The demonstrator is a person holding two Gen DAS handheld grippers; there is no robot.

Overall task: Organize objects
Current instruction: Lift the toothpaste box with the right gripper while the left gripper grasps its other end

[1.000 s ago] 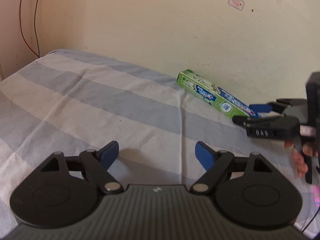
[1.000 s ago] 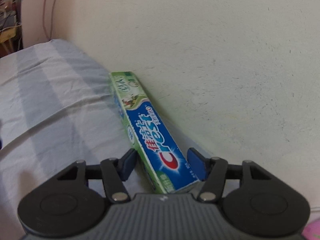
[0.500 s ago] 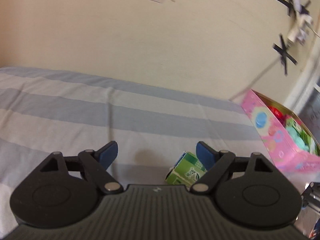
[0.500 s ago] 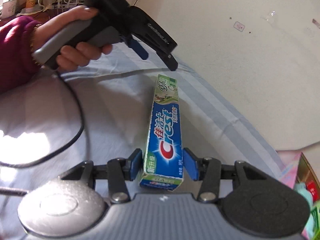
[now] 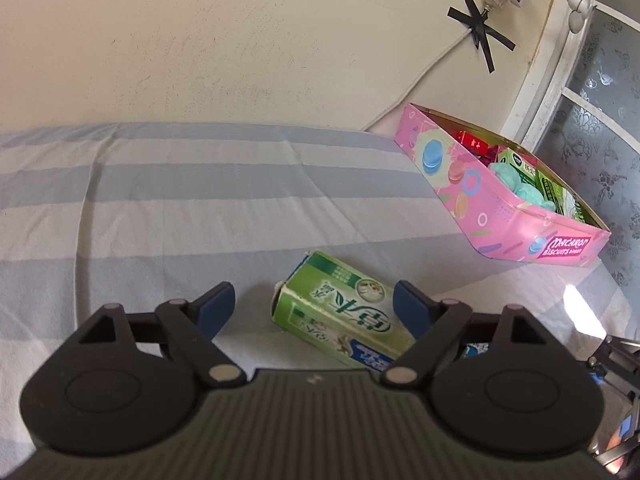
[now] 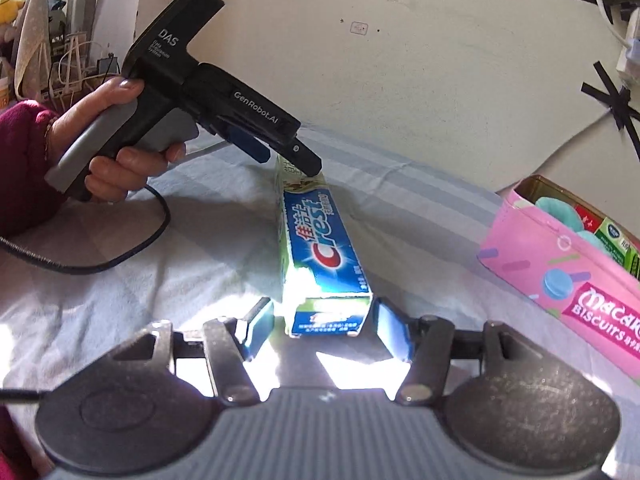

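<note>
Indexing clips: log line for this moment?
left gripper: jaws just opening, toothpaste box between | right gripper: same | box: on bed

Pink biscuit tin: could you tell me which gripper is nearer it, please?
Right. The right gripper sits just beside the tin; the left gripper is farther, at the toothpaste box's far end.

Striped bed (image 5: 200,200): toothpaste box (image 6: 320,236), biscuit tin (image 5: 500,216).

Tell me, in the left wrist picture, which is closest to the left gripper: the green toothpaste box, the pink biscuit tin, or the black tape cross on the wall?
1. Green toothpaste box: between the open fingers of the left gripper, on the bed.
2. Pink biscuit tin: farther right.
3. Black tape cross: high on the wall, farthest.
</note>
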